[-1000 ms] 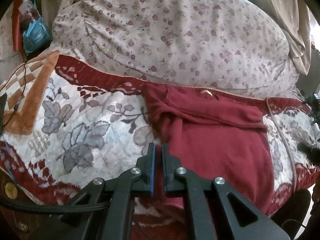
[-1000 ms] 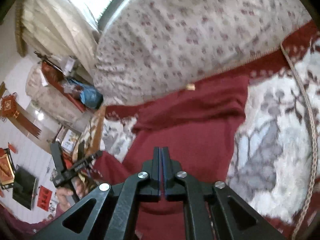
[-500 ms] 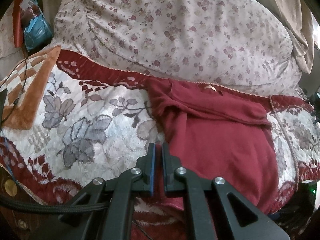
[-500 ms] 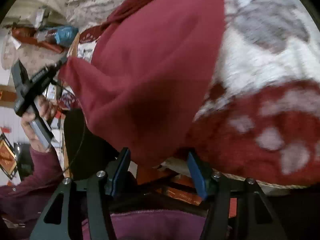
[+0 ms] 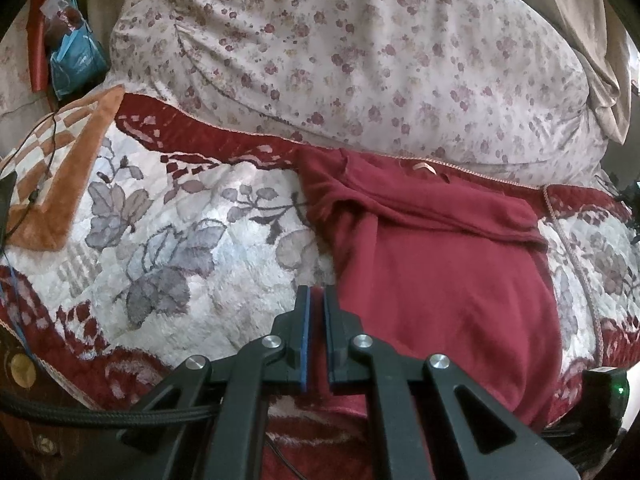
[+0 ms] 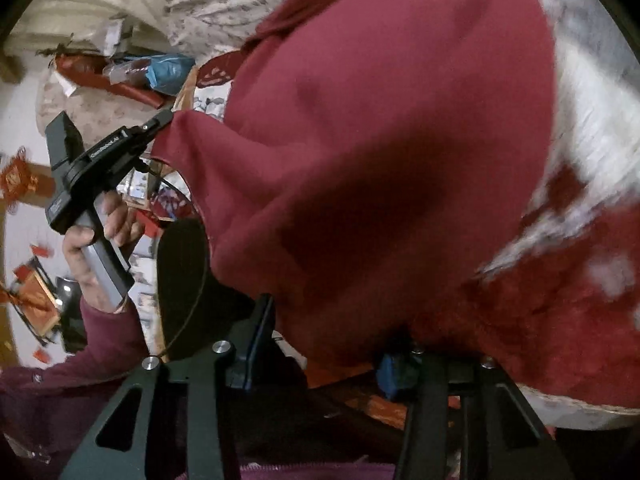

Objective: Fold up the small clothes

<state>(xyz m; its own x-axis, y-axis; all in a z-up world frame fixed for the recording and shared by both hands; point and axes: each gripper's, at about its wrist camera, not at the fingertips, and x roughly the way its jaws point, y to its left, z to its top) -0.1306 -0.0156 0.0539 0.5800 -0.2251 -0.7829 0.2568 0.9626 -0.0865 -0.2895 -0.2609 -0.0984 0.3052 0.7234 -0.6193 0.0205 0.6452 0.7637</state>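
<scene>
A: Dark red knit, that's the garment [image 5: 436, 280]. It lies spread on the plush floral blanket [image 5: 192, 256], neck end up against the flowered duvet [image 5: 360, 60], hem end hanging over the near edge of the bed.

B: Left gripper [image 5: 315, 304]?

A: Clamped tight. Blue pads almost together, a strip of red cloth between them at the garment's left hem corner. The right wrist view confirms it: the left gripper's tip [image 6: 158, 122] pinches that corner and holds it out off the bed, with a hand [image 6: 100, 240] in a maroon sleeve on the handle.

B: And the right gripper [image 6: 320, 344]?

A: Jaws apart and closing. The hanging fold of the garment sits between the fingers [image 6: 256, 336] at the hem. Pads aren't pressing on the cloth as far as I can see; the right pad is partly hidden behind the fabric, so contact there is unclear.

B: Anything else in frame?

A: Orange checked blanket [image 5: 60, 184] at the left edge of the bed, touching the floral one. Blue plastic bag [image 5: 76, 60] beyond it, far left. Beige curtain [image 5: 592, 40] top right. Right wrist view is blurred toward the blanket side.
</scene>
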